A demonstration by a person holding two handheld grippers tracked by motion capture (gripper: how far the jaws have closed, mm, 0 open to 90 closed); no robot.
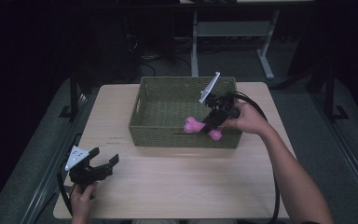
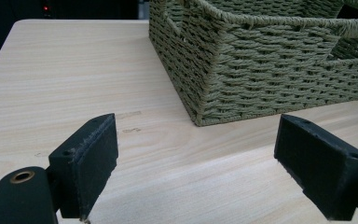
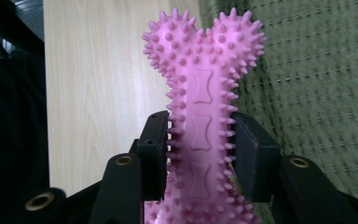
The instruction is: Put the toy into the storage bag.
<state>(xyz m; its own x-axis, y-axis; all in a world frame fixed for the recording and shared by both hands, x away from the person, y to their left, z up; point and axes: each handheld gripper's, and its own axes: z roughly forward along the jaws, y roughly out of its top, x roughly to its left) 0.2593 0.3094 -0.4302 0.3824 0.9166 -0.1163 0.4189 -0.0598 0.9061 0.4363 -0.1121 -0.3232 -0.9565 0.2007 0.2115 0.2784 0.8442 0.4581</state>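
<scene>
Right claw (image 3: 200,140) is clamped across the narrow shaft of the pink spiked bone toy (image 3: 203,116), one pad on each side, its knobbed ends free. Gripping at the waist looks deliberate: the flared ends on both sides should stop the toy slipping out lengthwise. In the high view the toy (image 1: 192,124) hangs at the front right of the green woven basket (image 1: 158,84), one end inside over the basket floor, the other (image 1: 216,135) out over the front wall. I judge it is on its way across that wall; which direction I cannot tell. My right hand (image 1: 248,117) reaches in from the right edge of the worktop (image 1: 182,186), forearm stretched diagonally, the claw tilted down and to the left.

Left claw (image 1: 103,164) sits near the front left corner of the worktop, jaws wide with nothing between them, aimed at the basket's near left corner (image 2: 200,116). My left hand (image 1: 81,198) holds it low and level, idle.
</scene>
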